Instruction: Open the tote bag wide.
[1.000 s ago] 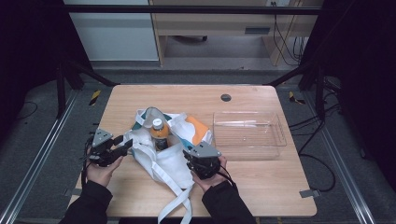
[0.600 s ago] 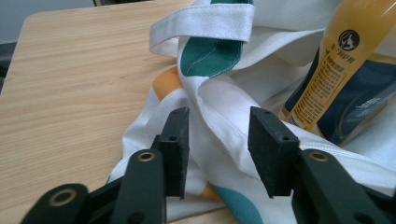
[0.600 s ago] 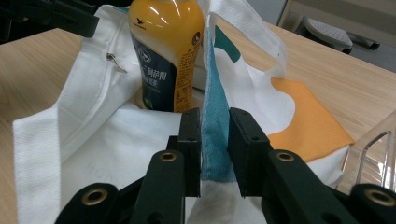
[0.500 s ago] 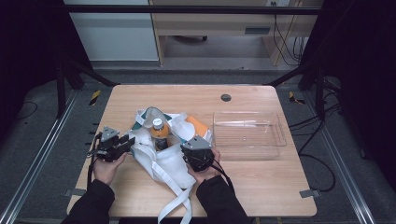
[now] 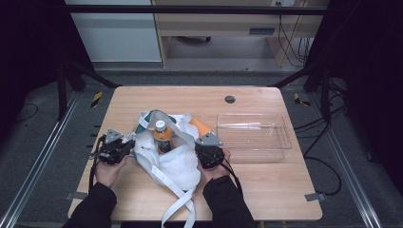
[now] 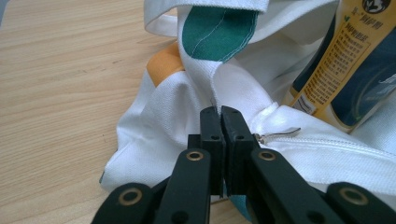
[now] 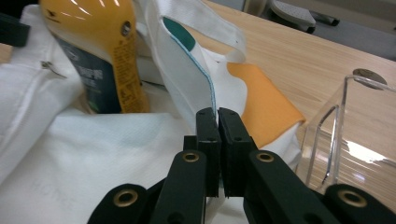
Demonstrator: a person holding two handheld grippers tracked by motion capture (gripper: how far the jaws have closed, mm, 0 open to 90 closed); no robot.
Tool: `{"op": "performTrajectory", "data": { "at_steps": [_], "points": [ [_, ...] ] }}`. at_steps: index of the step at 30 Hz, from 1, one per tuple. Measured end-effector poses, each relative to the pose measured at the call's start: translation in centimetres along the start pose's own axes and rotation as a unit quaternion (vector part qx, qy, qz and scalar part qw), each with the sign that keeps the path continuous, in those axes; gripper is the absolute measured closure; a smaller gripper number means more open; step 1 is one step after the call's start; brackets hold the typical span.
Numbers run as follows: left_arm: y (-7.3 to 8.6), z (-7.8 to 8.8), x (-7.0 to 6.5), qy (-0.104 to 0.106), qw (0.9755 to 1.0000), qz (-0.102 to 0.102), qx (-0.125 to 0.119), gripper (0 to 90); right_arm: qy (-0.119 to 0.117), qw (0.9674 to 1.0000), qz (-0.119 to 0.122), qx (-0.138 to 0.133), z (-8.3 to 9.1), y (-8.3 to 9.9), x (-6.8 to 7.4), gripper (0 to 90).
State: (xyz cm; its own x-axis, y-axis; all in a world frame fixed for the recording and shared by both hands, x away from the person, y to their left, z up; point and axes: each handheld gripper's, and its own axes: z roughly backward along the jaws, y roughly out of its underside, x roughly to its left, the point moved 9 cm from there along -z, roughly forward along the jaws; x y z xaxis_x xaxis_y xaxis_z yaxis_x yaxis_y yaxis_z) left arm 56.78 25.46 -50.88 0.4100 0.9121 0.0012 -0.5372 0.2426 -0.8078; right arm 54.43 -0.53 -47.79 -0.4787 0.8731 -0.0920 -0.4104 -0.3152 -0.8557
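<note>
Zipper pull [image 6: 279, 135] beside pinched bag [image 6: 233, 88] fabric

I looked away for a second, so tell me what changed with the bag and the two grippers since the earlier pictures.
Both grippers moved in against the white bag and their jaws have just been closing: the left gripper now pinches the cloth at the bag's left edge, the right gripper the cloth at its right edge. The orange bottle standing in the bag and the clear tray kept their places.
</note>
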Motion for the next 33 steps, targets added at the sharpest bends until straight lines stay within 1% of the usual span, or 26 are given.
{"op": "performTrajectory", "data": {
  "at_steps": [4, 6, 7, 8, 9, 14, 20, 22, 24, 26, 29, 31, 33],
  "points": [
    [0.0, 0.0, 0.0, -0.003, 1.0000, -0.003, 0.001, 88.1, 0.017, 0.9998, -0.006, 0.010, -0.8, 0.9, -0.7, 88.1],
    [0.1, 0.0, 0.0, -0.004, 1.0000, -0.006, 0.001, 88.2, 0.024, 0.9995, -0.013, 0.016, -1.2, 1.6, -1.1, 88.1],
    [0.1, 0.0, 0.0, -0.004, 1.0000, -0.006, 0.001, 88.2, 0.024, 0.9995, -0.013, 0.016, -1.2, 1.6, -1.1, 88.1],
    [0.1, 0.0, 0.1, -0.005, 0.9999, -0.009, 0.003, 88.2, 0.031, 0.9992, -0.016, 0.019, -1.5, 2.1, -1.4, 88.1],
    [0.1, 0.0, 0.1, -0.005, 0.9999, -0.009, 0.003, 88.2, 0.031, 0.9991, -0.019, 0.020, -1.7, 2.2, -1.5, 88.1],
    [0.1, 0.0, 0.0, -0.006, 0.9999, -0.012, 0.002, 88.2, 0.041, 0.9987, -0.016, 0.026, -2.2, 2.9, -1.6, 88.2],
    [0.1, 0.0, 0.0, -0.005, 0.9999, -0.013, 0.002, 88.2, 0.060, 0.9971, -0.013, 0.044, -3.1, 3.9, -1.7, 88.2],
    [0.2, 0.0, 0.1, -0.005, 0.9999, -0.015, 0.003, 88.2, 0.063, 0.9968, -0.011, 0.048, -3.3, 4.2, -1.6, 88.2],
    [0.1, 0.0, 0.0, -0.006, 0.9999, -0.014, 0.001, 88.2, 0.067, 0.9962, -0.015, 0.054, -3.6, 4.7, -1.7, 88.2],
    [0.2, 0.0, 0.0, -0.006, 0.9999, -0.015, 0.002, 88.2, 0.067, 0.9961, -0.016, 0.054, -3.8, 5.0, -1.8, 88.2],
    [0.2, 0.0, 0.1, -0.007, 0.9998, -0.019, 0.004, 88.2, 0.065, 0.9962, -0.023, 0.054, -3.9, 5.1, -1.7, 88.2],
    [0.2, 0.0, 0.1, -0.006, 0.9998, -0.019, 0.004, 88.2, 0.064, 0.9961, -0.022, 0.056, -3.9, 5.2, -1.8, 88.2],
    [0.2, 0.0, 0.1, -0.005, 0.9998, -0.018, 0.003, 88.0, 0.063, 0.9961, -0.027, 0.056, -4.0, 5.3, -1.9, 88.1]
  ]
}}
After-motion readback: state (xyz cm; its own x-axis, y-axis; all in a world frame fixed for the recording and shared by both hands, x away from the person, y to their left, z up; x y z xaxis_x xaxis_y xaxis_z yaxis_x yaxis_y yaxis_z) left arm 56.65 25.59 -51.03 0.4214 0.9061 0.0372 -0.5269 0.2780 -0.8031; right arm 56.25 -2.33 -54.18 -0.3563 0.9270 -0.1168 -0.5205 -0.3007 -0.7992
